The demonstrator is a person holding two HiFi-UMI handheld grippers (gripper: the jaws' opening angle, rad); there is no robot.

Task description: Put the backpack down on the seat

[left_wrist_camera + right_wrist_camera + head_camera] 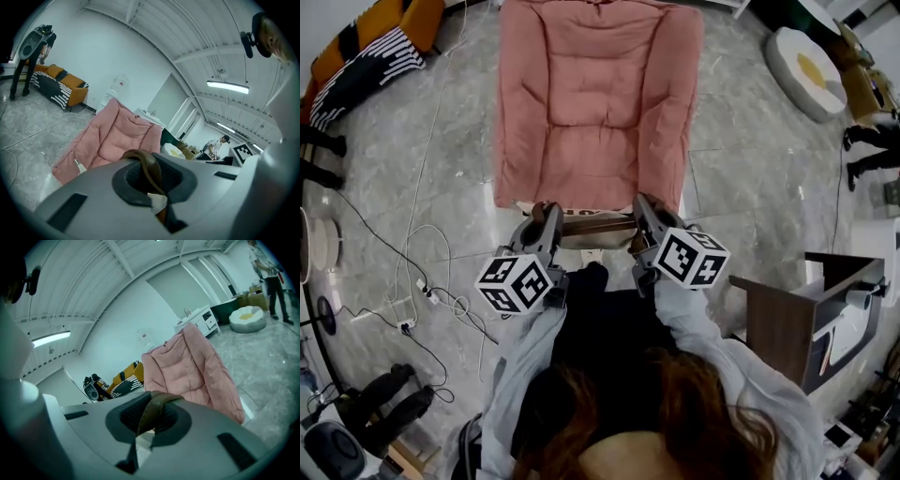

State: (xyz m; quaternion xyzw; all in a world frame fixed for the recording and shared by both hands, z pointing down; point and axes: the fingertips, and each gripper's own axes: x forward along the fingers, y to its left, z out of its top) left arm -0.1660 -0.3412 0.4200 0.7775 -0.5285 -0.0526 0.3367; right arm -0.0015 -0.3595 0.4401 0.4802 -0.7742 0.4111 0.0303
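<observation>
**Q:** Where is the backpack point(592, 251) relative to each claw?

**A:** It hangs between them, close to the person's body. Only a pale patch of it shows below its brown strap point(598, 225), and the rest is hidden. The left claw point(546, 216) is clenched on the strap's left part. The right claw point(645, 210) is clenched on its right part. Both gripper views show the band pinched in the dark pads.

**Q:** Which way does the seat point(595, 103) lie?

**A:** Straight ahead on the far side, just beyond the claw tips and roughly centred between them. Neither claw is clearly nearer. The strap's long axis runs left to right, parallel to the seat's near edge, so the move is probably a level carry forward and then down.

**Q:** What are the materials and shapes?

**A:** The strap is a flat, smooth, leather-like band that arches over each pad. The seat is a pink quilted cushion chair with soft, puffy side rolls and a reclined back, and it would likely yield under a load. It rests on the floor point(750, 178), which is glossy grey stone tile.
</observation>
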